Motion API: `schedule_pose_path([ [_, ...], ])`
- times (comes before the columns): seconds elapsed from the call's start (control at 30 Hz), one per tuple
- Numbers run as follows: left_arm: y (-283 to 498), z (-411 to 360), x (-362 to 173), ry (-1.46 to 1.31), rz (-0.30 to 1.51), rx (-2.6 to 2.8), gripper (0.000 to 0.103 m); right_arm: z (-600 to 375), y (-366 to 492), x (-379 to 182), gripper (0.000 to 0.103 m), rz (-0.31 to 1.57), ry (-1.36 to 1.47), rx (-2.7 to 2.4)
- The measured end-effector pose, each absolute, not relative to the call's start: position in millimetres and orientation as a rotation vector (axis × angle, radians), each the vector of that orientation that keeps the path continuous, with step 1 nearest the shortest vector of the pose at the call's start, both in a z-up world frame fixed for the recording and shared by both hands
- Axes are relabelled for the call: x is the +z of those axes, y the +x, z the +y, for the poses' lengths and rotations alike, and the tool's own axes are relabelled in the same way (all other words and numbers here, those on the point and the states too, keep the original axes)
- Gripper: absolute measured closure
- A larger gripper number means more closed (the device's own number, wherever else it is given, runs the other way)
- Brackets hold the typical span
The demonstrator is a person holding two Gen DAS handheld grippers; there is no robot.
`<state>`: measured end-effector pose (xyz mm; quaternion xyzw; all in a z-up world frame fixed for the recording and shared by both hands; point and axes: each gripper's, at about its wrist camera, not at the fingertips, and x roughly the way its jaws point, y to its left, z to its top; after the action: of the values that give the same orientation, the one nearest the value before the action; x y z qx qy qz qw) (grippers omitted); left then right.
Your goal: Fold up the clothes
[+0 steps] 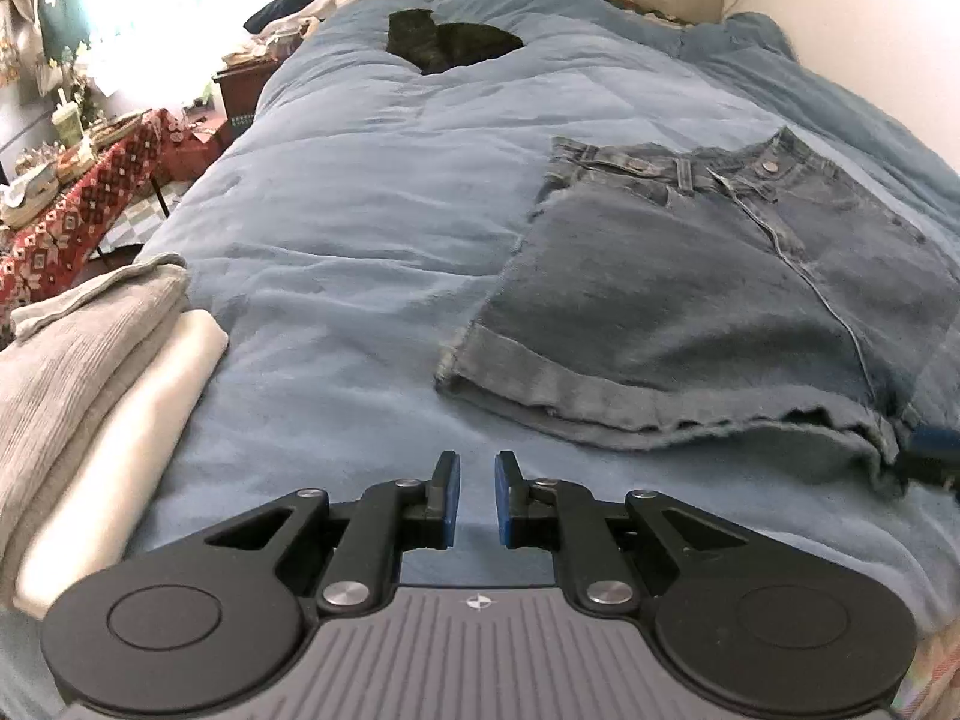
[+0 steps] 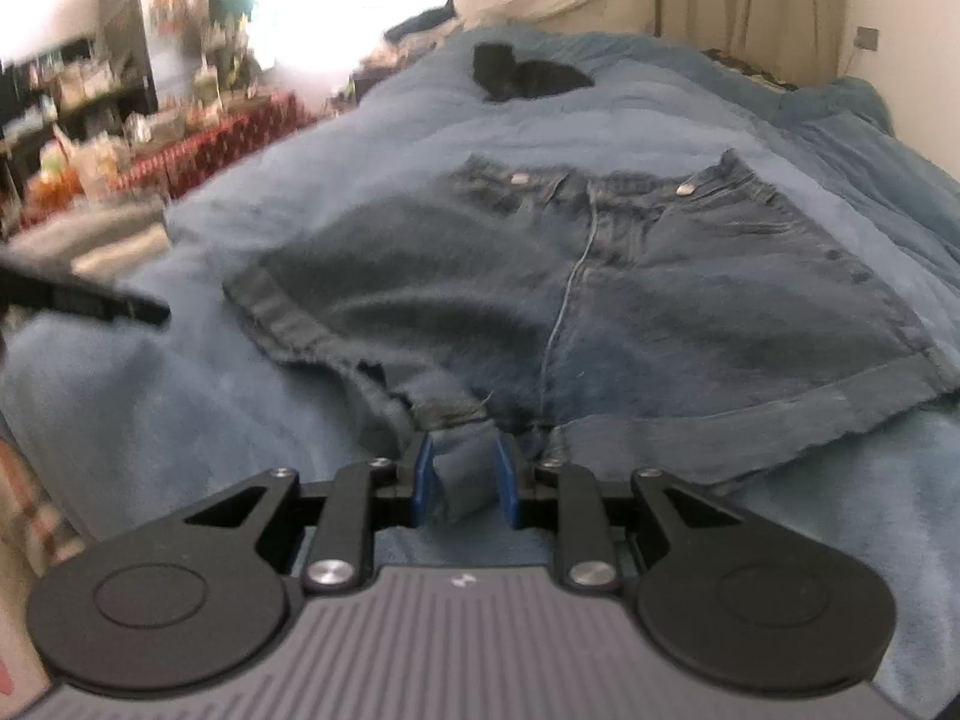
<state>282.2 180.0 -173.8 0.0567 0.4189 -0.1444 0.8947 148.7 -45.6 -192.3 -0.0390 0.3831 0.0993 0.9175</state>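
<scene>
Here, a pair of dark blue denim shorts (image 1: 708,300) lies flat on the blue quilted bed cover (image 1: 360,192), filling the right half of the left wrist view, its waistband and metal button toward the upper right and its cuffed, frayed leg hems toward the bottom. The left hand-held gripper (image 1: 477,498) sits low in the centre of that frame, above bare cover; its blue-padded fingers stand slightly apart with nothing between them, just short of the nearest hem. At the left edge, a folded grey ribbed garment (image 1: 78,348) rests on a folded cream-white cloth (image 1: 138,438).

In the right wrist view, which is somewhat blurred, the shorts (image 2: 600,300) spread across the middle of the frame. The right hand-held gripper (image 2: 465,486), bottom centre, has a folded strip of the shorts' hem between its blue pads, which close in on the fabric from both sides. The left gripper's dark finger (image 2: 90,300) shows at the left edge. A small black cloth (image 1: 444,45) lies on the cover near the top centre of both frames.
</scene>
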Motion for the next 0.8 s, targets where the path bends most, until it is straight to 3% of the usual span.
schedule_pose_path([
  [0.2,301,179,-177,0.134,0.868,-0.354,0.085,-42,150,-205,0.078,0.828,-0.108,0.171],
  [0.8,338,164,-210,0.413,0.841,-0.406,0.086,-63,160,-195,0.085,0.791,-0.023,0.053],
])
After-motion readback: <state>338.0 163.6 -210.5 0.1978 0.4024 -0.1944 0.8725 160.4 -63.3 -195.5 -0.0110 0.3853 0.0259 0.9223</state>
